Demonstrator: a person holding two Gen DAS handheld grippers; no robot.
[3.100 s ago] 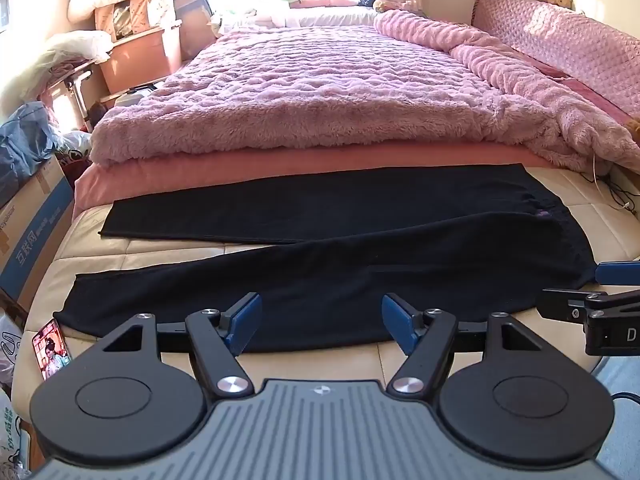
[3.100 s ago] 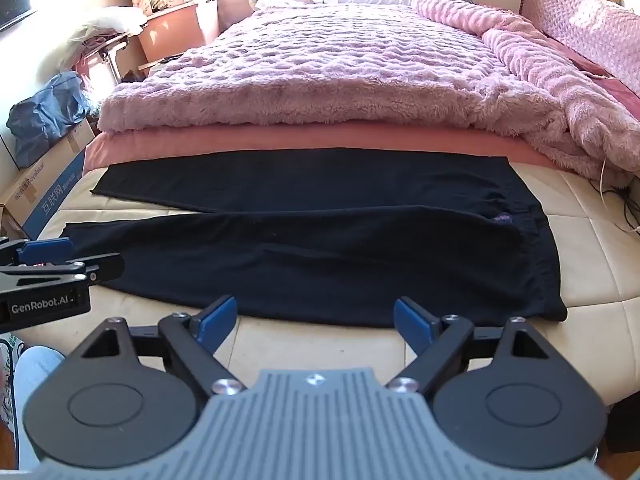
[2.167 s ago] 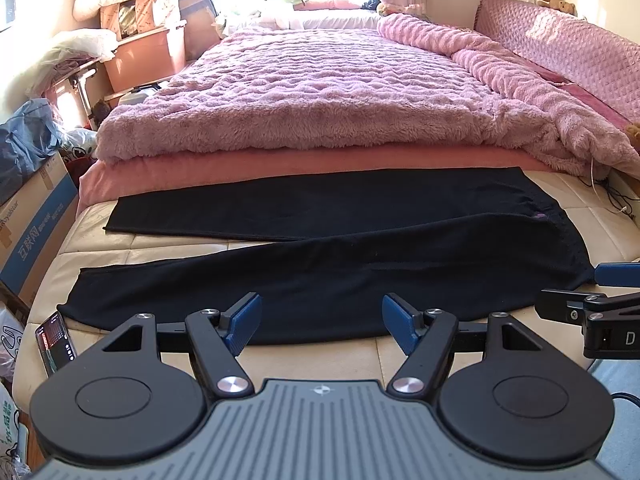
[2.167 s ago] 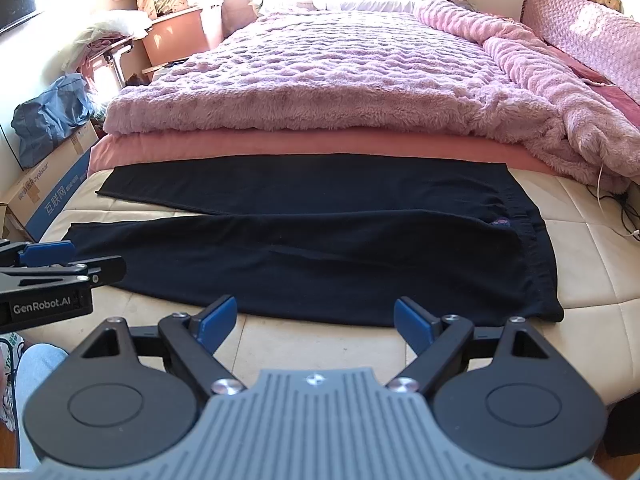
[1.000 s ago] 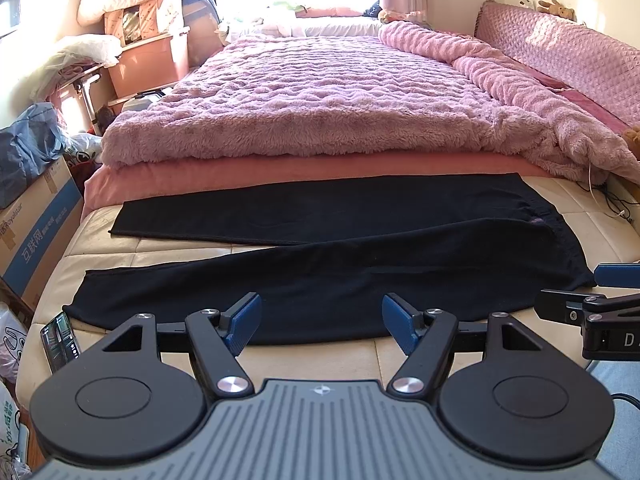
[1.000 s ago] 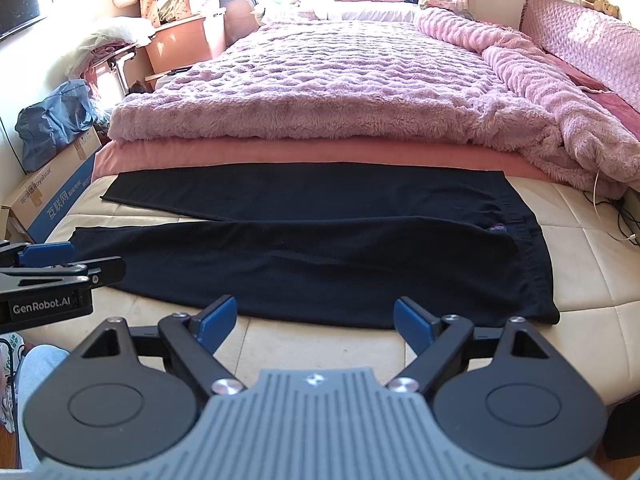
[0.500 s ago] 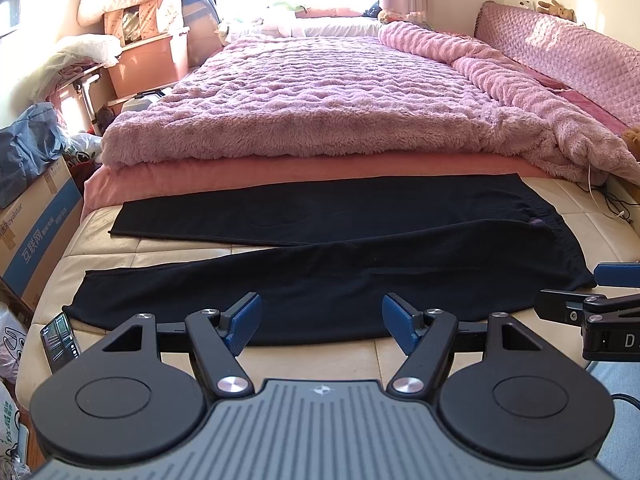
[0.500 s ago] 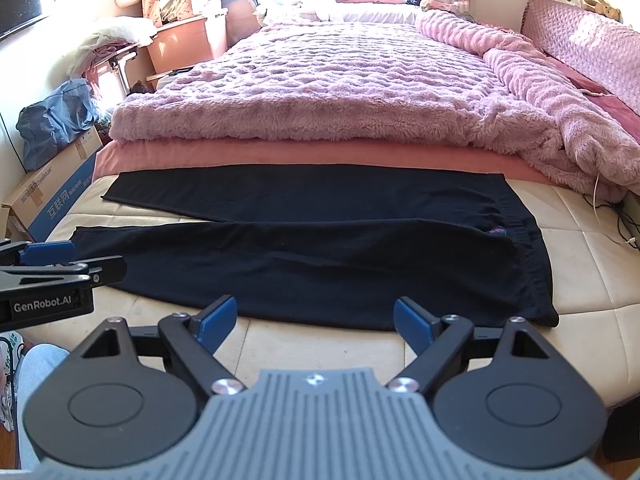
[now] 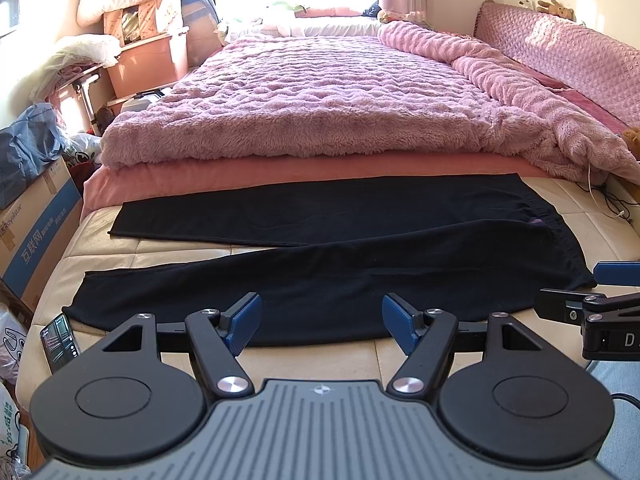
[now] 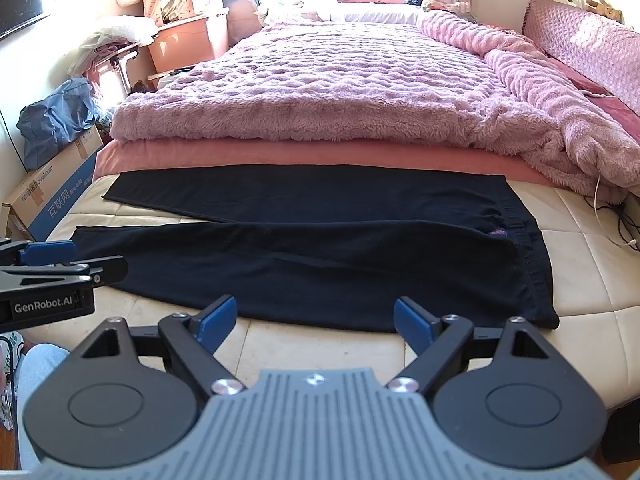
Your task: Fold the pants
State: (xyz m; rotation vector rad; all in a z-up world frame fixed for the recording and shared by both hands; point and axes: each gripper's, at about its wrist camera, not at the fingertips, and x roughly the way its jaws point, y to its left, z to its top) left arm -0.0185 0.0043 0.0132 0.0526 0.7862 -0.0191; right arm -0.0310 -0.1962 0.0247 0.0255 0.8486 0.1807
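Barely any change over the last few seconds, only a slight drift back from the bed [image 9: 400, 356], both the left claw [image 9: 319, 318] and right claw [image 10: 315, 320] still spread wide and empty, black pants [image 9: 340, 276] flat just ahead, folding not yet begun.

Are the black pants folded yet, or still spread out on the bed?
Spread out. The black pants lie flat on the mattress, both legs apart and full length; neither gripper touches them.
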